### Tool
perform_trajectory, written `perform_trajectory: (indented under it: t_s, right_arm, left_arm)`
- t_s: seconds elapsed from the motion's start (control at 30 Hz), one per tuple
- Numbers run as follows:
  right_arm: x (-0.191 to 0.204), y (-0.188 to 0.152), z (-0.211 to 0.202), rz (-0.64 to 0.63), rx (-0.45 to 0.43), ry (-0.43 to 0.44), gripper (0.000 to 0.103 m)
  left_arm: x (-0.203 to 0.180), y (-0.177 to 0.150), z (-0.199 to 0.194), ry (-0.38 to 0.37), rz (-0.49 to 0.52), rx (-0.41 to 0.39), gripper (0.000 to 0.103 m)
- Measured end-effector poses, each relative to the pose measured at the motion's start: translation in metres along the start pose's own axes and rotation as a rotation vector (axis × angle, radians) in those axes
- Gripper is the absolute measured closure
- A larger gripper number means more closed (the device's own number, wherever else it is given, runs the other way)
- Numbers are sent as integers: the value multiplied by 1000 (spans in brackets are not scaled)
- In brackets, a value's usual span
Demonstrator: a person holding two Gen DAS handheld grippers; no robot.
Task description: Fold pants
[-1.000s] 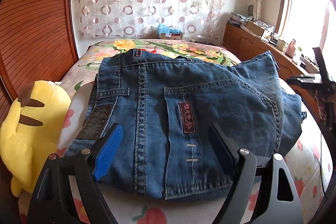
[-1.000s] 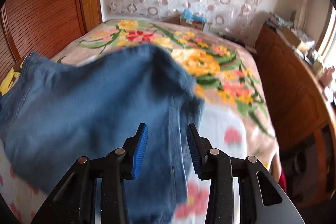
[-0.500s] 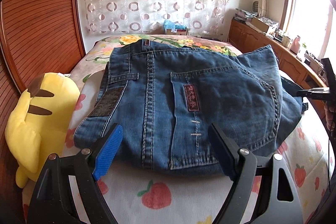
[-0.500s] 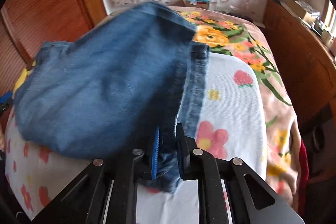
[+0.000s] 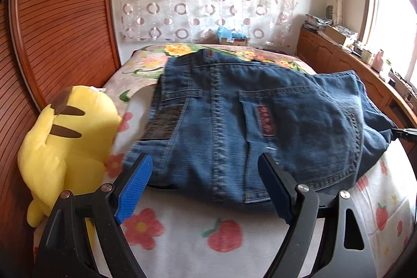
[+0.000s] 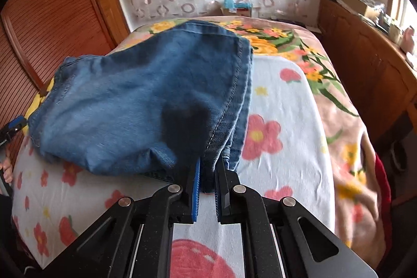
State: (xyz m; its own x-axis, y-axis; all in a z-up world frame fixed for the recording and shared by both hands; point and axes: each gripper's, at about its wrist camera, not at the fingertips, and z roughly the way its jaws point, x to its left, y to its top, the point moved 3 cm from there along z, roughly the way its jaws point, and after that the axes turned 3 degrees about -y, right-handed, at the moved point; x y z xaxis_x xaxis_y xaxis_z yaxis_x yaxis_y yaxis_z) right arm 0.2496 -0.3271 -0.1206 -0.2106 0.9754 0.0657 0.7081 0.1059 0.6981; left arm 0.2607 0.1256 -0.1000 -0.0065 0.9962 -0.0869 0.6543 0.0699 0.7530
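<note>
Right tongs pinch edge of folded blue denim pants at 6 o'clock, to pull fold flat. Left tongs wide open, empty.

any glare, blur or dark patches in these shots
Left wrist view: the window is blown out white, and the jeans are slightly motion-smeared. Right wrist view: a dark shadow sits on the denim just ahead of the right gripper; fisheye bends the edges in both views.

Daylight floods in from a blown-out window at right, fisheye curvature bends both frames' dark-vignetted edges, and slight motion blur softens the jeans.
</note>
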Motion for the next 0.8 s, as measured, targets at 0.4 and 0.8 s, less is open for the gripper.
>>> perform_trajectory:
  t_s: [0.4,0.8]
  right_arm:
    - [20,1,11,4,28,-71,59]
    - [23,-2,9,-42,13,-41,74]
  left_arm:
    - [41,-3,4,94,-49,17,19]
    - [61,-3,26,86,-134,89,41]
